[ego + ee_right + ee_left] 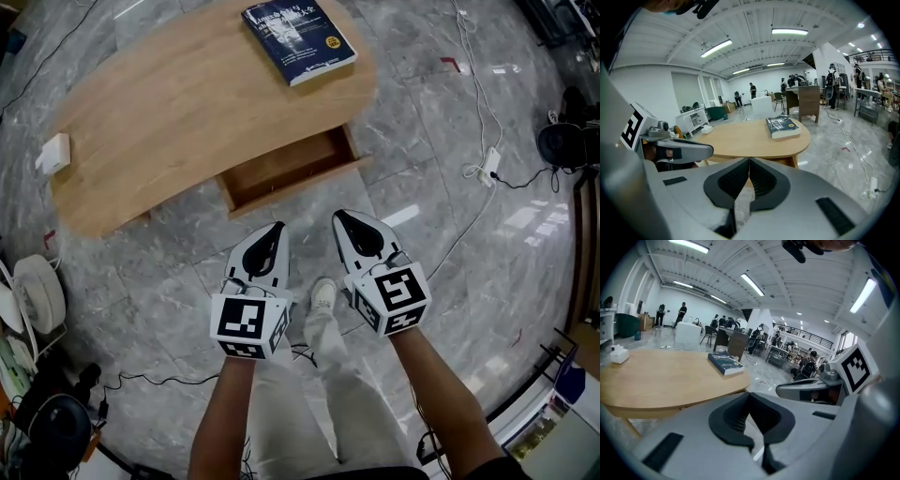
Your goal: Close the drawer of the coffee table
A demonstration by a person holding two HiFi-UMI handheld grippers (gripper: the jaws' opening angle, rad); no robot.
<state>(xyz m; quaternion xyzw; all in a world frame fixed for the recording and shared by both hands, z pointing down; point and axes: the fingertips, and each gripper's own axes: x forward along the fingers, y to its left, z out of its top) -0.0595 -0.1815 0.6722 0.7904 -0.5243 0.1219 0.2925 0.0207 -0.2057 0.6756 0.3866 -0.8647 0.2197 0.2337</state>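
The oval wooden coffee table (178, 112) stands ahead of me, and its drawer (286, 171) is pulled out toward me, showing an empty inside. A dark blue book (299, 39) lies on the tabletop's far right end. My left gripper (277, 226) and right gripper (339, 217) hover side by side over the floor, just short of the drawer front, touching nothing. Both are shut, tips together, with nothing held. In the left gripper view the tabletop (661, 378) and book (724, 363) lie beyond the shut left gripper (749, 394). The right gripper (750, 160) faces the table (750, 138) too.
A white box (53, 154) sits at the table's left end. White and black cables (473, 103) and a power strip (489, 167) trail over the grey marble floor at the right. Gear and cables crowd the lower left. The person's shoe (323, 296) stands between the grippers.
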